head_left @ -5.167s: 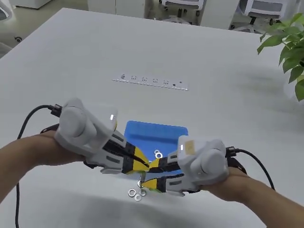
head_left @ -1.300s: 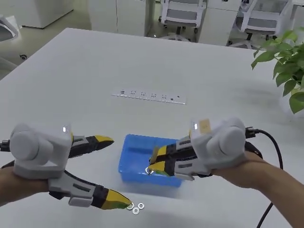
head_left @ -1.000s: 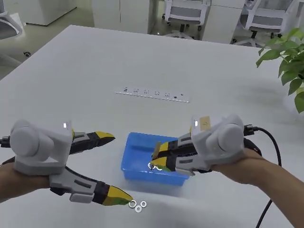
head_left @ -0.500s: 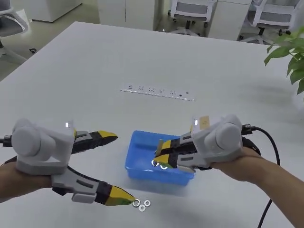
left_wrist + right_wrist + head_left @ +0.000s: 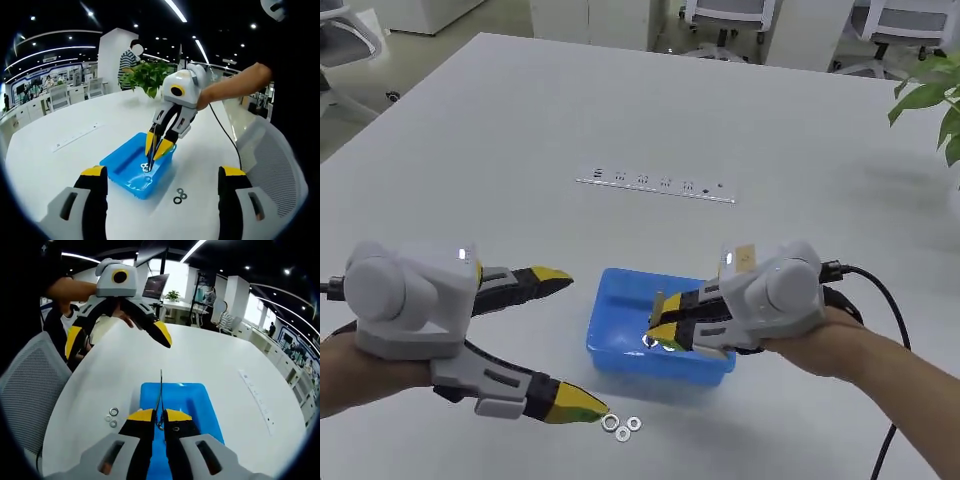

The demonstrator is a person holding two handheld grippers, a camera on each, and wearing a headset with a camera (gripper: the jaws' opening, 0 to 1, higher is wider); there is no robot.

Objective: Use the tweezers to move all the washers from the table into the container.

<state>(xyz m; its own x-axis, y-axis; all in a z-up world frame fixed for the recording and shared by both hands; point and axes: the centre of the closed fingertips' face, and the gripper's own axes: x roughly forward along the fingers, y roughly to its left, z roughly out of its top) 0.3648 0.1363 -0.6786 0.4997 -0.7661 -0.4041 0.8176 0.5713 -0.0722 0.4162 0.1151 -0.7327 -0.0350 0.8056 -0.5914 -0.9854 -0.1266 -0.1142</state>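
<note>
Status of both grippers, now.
Left gripper: open, holding nothing.
Right gripper: shut on the tweezers, tips over the blue container.

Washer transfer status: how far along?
Done: nothing certain. In hand: right gripper shut on the tweezers, tips inside the blue container with a washer at them; released or not, can't tell. Left: a small cluster of washers on the table by the open left gripper.

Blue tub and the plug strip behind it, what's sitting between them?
Nothing. Between the blue tub and the plug strip it is just bare white table, as the head view shows.
</note>
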